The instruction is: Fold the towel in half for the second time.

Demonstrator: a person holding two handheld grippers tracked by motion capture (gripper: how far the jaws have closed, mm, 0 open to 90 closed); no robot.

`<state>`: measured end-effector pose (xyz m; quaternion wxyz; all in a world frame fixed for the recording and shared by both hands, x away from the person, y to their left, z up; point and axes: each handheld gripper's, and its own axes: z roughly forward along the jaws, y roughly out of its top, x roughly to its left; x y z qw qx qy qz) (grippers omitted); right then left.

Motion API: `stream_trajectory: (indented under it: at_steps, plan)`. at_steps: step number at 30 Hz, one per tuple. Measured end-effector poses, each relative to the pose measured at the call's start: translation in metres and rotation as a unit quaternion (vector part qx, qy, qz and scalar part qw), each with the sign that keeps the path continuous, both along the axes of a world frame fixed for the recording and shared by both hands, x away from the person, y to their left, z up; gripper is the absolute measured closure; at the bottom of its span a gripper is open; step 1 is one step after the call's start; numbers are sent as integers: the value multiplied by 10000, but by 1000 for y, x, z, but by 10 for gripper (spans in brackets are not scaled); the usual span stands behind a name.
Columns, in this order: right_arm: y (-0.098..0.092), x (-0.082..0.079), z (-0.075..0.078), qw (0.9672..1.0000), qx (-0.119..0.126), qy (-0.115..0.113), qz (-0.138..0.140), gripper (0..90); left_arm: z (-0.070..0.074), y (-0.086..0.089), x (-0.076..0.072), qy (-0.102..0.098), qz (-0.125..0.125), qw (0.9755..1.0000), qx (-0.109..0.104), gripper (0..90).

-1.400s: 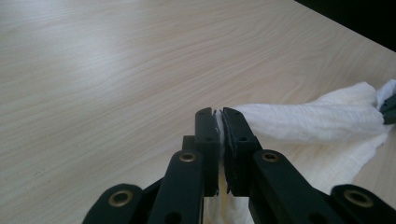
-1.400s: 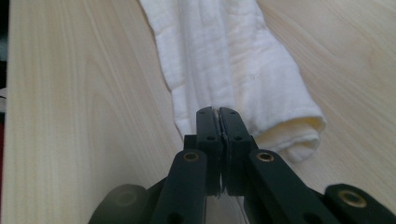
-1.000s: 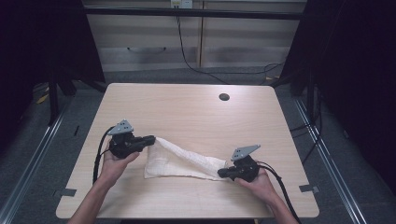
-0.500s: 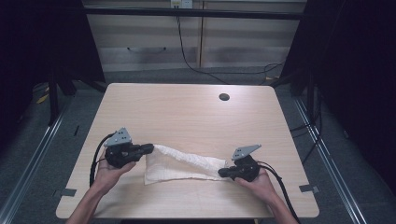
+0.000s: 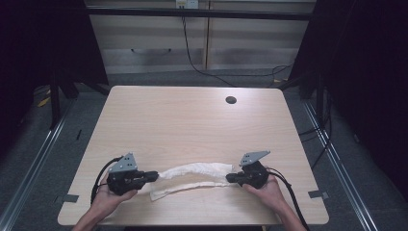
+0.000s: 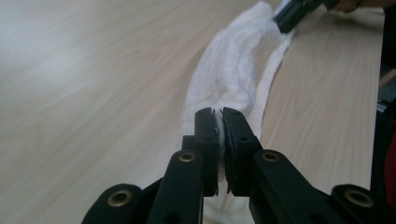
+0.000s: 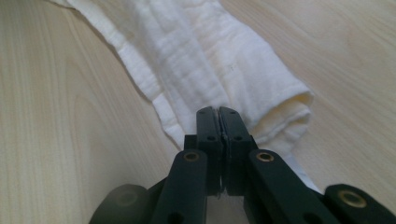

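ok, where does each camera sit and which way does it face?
High view: above the person's side, looking forward and down at the table; forearms and both hand-held grippers show, left, right.
Left gripper view: rides the left hand-held gripper, looking along the white cloth; its black jaws show.
Right gripper view: rides the right hand-held gripper; its jaws show.
Shared: cloth, tabletop.

a light wooden table (image 5: 192, 120) stands on grey floor (image 5: 43, 159) before a pale cabinet (image 5: 154, 48)
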<state>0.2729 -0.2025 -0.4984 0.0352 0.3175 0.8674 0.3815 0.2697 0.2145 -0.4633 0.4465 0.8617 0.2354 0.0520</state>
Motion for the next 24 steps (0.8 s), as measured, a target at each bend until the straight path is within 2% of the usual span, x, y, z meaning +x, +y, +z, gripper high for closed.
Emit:
stream_trajectory:
  at_steps: [3,5,6,7,9,13,16,24]
  plan:
    - [-3,1,0,10000,-27,-52,-47,883,-11,-2,-6,172,-148,9997,56,853]
    - [-4,2,0,9999,-34,-55,-107,883,-19,-6,-9,439,-331,9985,40,853]
    - [-5,2,0,9999,-60,-70,-130,883,-21,-9,-10,464,-339,9983,81,853]
    - [-5,2,0,9998,-76,-95,-139,883,-24,-12,-12,424,-316,9983,240,853]
    - [-8,2,2,9995,-184,-154,-206,883,-30,-16,-12,510,-404,9975,291,854]
    - [-14,0,3,9990,-202,-221,-320,883,-32,-17,-12,503,-431,9973,327,855]
    - [-16,-2,4,9984,-324,-301,-358,883,-33,-18,-13,458,-420,9975,338,855]
    - [-32,-14,6,9964,-374,-427,-626,883,-34,-22,-13,214,-403,9977,510,857]
